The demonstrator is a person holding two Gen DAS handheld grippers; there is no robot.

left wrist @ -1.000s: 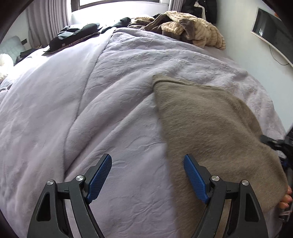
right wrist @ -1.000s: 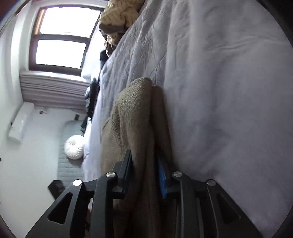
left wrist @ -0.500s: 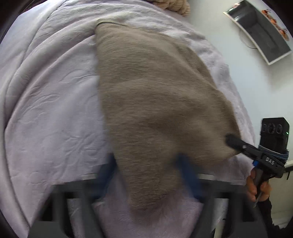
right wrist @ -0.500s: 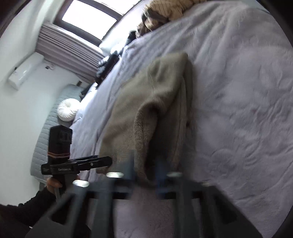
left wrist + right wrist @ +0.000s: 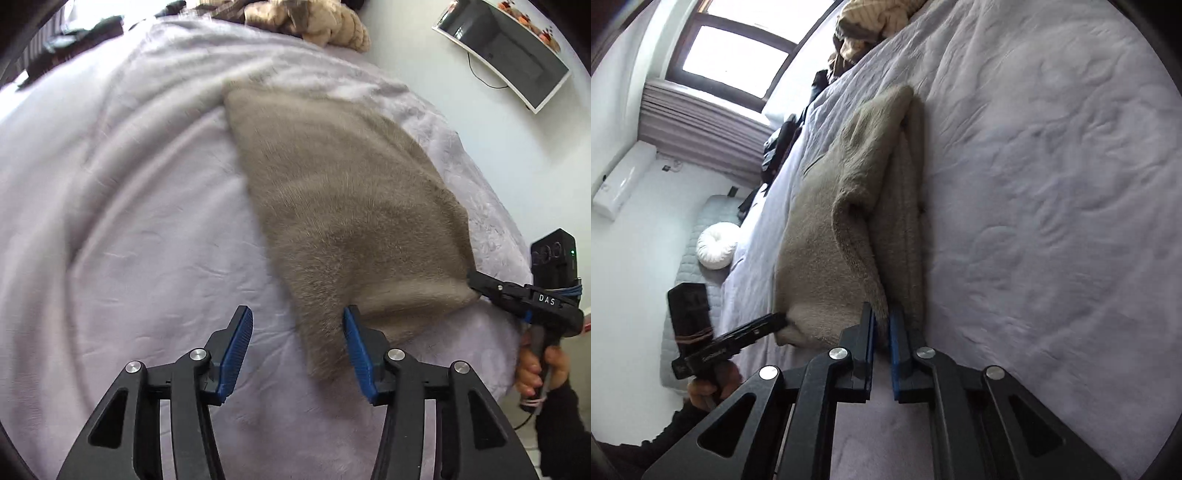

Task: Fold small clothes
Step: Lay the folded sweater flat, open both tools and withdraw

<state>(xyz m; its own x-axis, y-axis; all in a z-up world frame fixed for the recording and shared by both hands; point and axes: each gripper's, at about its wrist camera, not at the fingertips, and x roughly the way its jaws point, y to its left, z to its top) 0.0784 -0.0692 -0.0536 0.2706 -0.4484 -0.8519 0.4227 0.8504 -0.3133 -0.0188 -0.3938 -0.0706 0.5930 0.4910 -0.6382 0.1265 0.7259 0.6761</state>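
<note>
On the lilac quilted bed [image 5: 140,229], a taupe fleecy garment [image 5: 343,192] lies flat: soft, light, limp, best taken at corners. Right gripper [image 5: 882,325] is clamped on its near corner; left gripper [image 5: 297,350] is opening, the other corner loose between its jaws.

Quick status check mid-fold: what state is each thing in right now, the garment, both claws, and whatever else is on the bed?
Taupe fleece garment: lying on the bed, near edge lifted and doubled over.
Right claw: shut on the fleece garment's near corner.
Left claw: opening, a garment corner between its pads, not pinched.
Lavender bedspread: spread out, lightly wrinkled.
Clothes pile: unfolded heap at the far edge.
</note>
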